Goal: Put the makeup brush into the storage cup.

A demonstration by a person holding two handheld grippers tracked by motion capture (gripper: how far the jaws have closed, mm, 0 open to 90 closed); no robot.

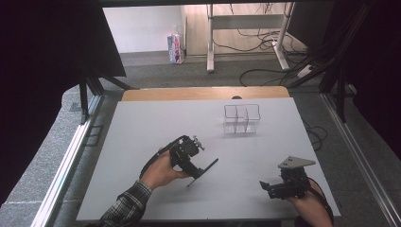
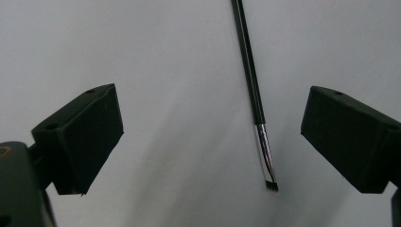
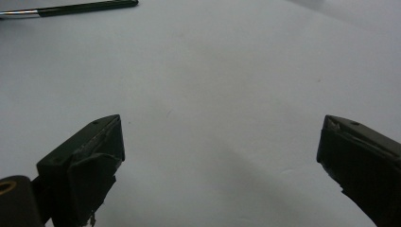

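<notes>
A thin black makeup brush (image 1: 206, 170) lies flat on the white table (image 1: 142, 142), left of centre. In the left gripper view the brush (image 2: 253, 90) runs up the frame, its metal ferrule and dark angled tip nearest the camera. My left gripper (image 2: 213, 123) is open and hovers over it, the brush lying between the jaws nearer the right one, untouched. In the high view the left gripper (image 1: 193, 171) sits directly above the brush. My right gripper (image 1: 265, 186) rests low near the front right edge, open (image 3: 222, 125) and empty. The brush handle (image 3: 85, 7) shows at the far top left.
A clear plastic organizer (image 1: 241, 118) with several compartments stands at the back centre-right of the table. A wooden strip (image 1: 203, 93) borders the far edge. Metal rails run along both sides, with cables and a desk frame on the floor beyond.
</notes>
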